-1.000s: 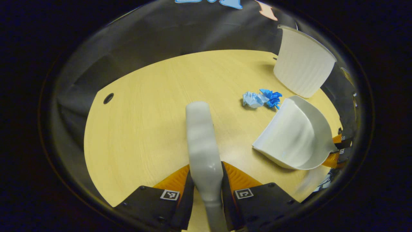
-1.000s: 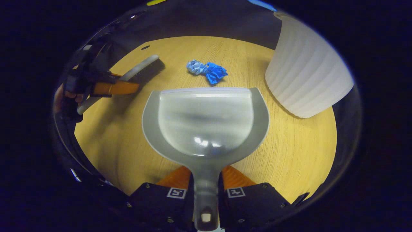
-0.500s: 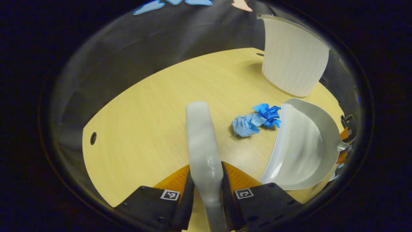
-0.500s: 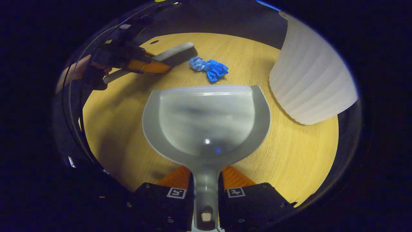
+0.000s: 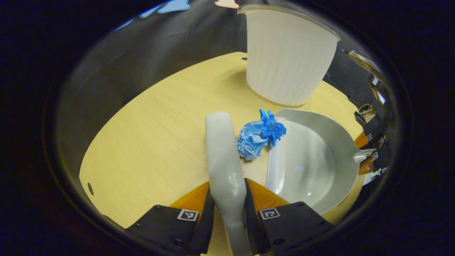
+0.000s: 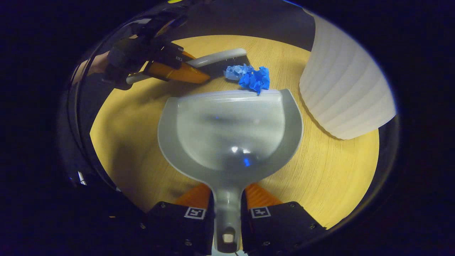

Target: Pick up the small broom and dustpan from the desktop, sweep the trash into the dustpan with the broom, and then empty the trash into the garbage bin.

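My left gripper [image 5: 228, 209] is shut on the grey handle of the small broom [image 5: 222, 149], which points away over the wooden desk. Two crumpled blue paper wads [image 5: 259, 134] lie pressed between the broom's right side and the front lip of the grey dustpan [image 5: 309, 160]. My right gripper [image 6: 227, 217] is shut on the dustpan's handle; the dustpan [image 6: 229, 131] lies flat on the desk. In the right gripper view the blue wads [image 6: 250, 76] touch the pan's front lip, and the broom [image 6: 217, 60] with the left gripper [image 6: 170, 65] stands just behind them.
A white ribbed garbage bin [image 5: 286, 62] stands on the desk right behind the dustpan; in the right gripper view the bin [image 6: 346, 89] is at the right. The wooden desk [image 5: 153, 142] has bare room to the left, with a cable hole [image 5: 90, 188] near its edge.
The broom has swung toward the dustpan and pushed the blue wads up against the pan's lip. The dustpan has barely shifted.
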